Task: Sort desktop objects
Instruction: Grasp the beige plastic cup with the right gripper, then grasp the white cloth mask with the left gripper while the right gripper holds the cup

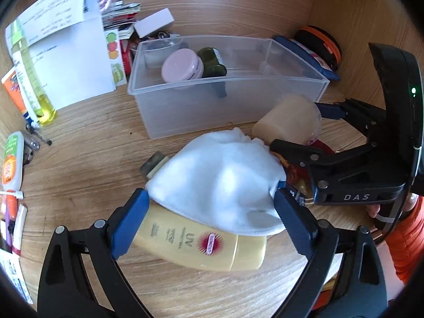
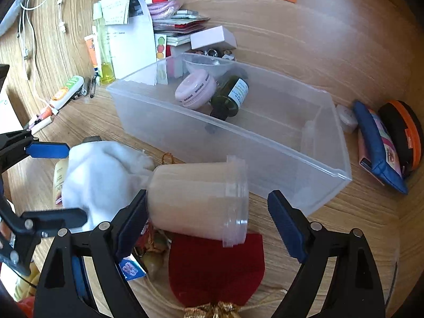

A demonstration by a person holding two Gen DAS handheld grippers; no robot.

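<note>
A clear plastic bin (image 1: pixel 185 106) (image 2: pixel 331 175) stands on the wooden desk and holds a pink round case (image 1: pixel 182 65) (image 2: pixel 195 89), a dark green bottle (image 1: pixel 212 62) (image 2: pixel 232 96) and a small clear bowl (image 2: pixel 209 65). My left gripper (image 1: pixel 212 208) is open, its jaws on either side of a white cloth (image 1: pixel 220 180) (image 2: pixel 103 175) that lies over a yellow sunscreen bottle (image 1: pixel 201 243). My right gripper (image 2: pixel 209 220) (image 1: pixel 299 124) is open around a beige lidded jar (image 2: pixel 198 198) (image 1: pixel 288 119) lying on its side over a red pouch (image 2: pixel 217 267).
Papers (image 1: pixel 66 47), a yellow spray bottle (image 1: pixel 31 79), tubes (image 1: pixel 12 159) and pens lie at the left. A white box (image 1: pixel 153 22) and packets sit behind the bin. A blue pouch (image 2: pixel 379 148) and an orange-rimmed black disc (image 2: pixel 408 135) lie right of the bin.
</note>
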